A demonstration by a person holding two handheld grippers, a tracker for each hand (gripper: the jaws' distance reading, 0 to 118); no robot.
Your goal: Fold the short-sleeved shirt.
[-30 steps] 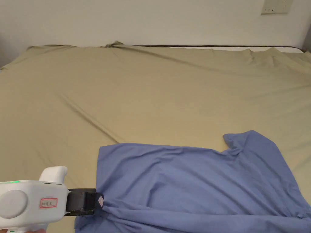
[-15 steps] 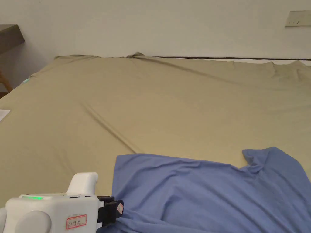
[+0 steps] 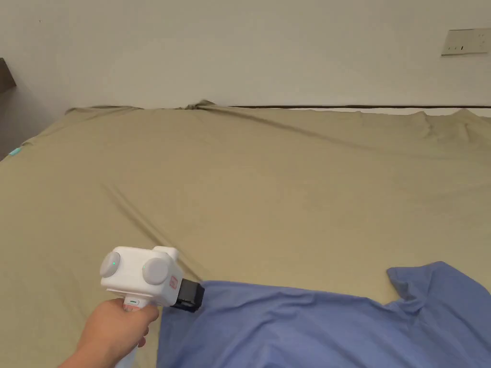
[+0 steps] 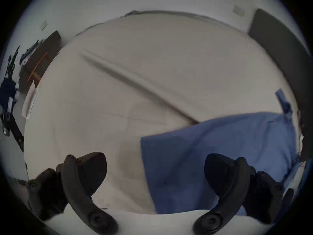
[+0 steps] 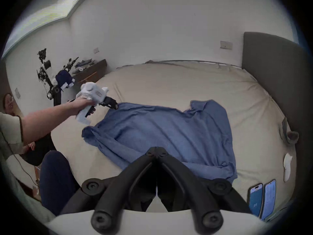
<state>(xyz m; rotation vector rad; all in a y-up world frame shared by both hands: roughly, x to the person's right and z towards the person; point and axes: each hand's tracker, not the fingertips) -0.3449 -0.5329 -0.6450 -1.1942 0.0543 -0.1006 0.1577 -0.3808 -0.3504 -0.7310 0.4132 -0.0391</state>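
Shirt (image 5: 162,133) lies spread but rumpled on the near part of the bed (image 3: 268,182), one near corner bunched. Left gripper (image 4: 155,172) hovers at the shirt's far left corner, jaws wide apart, gripping nothing; closing there might catch the sheet too, or miss the edge. Right gripper (image 5: 156,151) is pressed together and empty over the near hem. Bare bed beyond leaves ample room; two phones (image 5: 261,199) sit near the right corner.

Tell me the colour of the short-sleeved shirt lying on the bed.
The short-sleeved shirt is plain medium blue with no pattern, clearest in the right gripper view.
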